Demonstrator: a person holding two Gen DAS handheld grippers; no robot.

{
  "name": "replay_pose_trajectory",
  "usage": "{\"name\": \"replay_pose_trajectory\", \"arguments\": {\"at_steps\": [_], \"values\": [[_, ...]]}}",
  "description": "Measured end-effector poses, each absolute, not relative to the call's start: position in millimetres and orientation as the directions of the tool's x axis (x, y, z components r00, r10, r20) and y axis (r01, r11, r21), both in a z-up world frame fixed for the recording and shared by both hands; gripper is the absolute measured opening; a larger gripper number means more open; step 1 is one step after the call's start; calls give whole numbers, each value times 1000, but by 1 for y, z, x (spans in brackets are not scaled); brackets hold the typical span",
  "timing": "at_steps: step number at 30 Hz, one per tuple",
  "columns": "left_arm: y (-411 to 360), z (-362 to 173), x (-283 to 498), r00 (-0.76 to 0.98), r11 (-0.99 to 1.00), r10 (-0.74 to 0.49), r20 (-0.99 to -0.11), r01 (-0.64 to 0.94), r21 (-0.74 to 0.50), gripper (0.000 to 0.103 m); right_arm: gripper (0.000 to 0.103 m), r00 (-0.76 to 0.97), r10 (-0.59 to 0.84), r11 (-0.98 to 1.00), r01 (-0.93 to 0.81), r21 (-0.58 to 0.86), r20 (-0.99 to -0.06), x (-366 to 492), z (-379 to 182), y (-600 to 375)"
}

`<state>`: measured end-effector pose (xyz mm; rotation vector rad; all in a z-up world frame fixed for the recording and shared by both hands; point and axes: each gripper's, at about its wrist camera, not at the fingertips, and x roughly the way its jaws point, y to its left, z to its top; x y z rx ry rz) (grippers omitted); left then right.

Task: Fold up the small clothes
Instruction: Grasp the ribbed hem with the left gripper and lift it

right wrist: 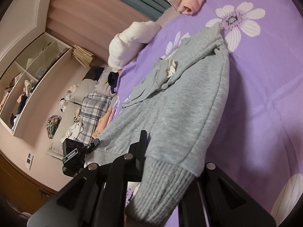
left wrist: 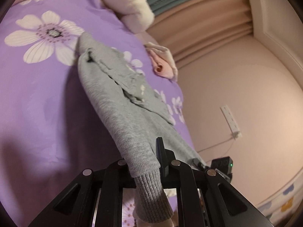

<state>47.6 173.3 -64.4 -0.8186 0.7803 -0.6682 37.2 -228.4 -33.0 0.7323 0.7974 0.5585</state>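
Note:
A small grey sweater (left wrist: 121, 98) with ribbed cuffs lies stretched over a purple flowered bedsheet (left wrist: 37, 94). My left gripper (left wrist: 149, 162) is shut on one sleeve just above its cuff (left wrist: 151, 196), which hangs down past the fingers. In the right wrist view the same sweater (right wrist: 170, 104) spreads away from me, with a white collar frill (right wrist: 171, 67) near its neck. My right gripper (right wrist: 161, 162) is shut on the other sleeve at its ribbed cuff (right wrist: 161, 187). The left gripper's body (right wrist: 73, 155) shows at the sweater's far hem.
A rolled pink garment (left wrist: 163, 64) and a white fluffy bundle (left wrist: 128, 3) lie at the bed's far edge. A wall with a socket (left wrist: 230, 121) stands to the right. Pillows and a plaid cloth (right wrist: 94, 107) lie by shelves (right wrist: 28, 75).

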Motion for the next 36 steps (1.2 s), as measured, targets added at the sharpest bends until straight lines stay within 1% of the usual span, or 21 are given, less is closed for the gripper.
{"name": "replay_pose_trajectory", "arguments": {"at_steps": [4, 16, 27, 30, 36], "values": [[167, -58, 42, 527, 514, -779, -339, 226, -828, 10, 10, 582, 685, 635, -183, 750, -438, 28, -26, -229], [172, -24, -11, 496, 475, -818, -290, 300, -827, 10, 10, 572, 703, 650, -274, 709, -424, -24, 8, -236], [175, -5, -46, 475, 486, -824, -310, 308, -818, 10, 11, 563, 723, 666, -413, 621, -401, -65, 41, -233], [176, -5, -41, 479, 487, -819, -315, 293, -823, 10, 12, 564, 729, 657, -414, 631, -389, -59, 40, -234], [180, -9, -15, 480, 470, -818, -317, 240, -849, 10, 13, 569, 742, 615, -369, 697, -354, -35, 33, -243]]}}
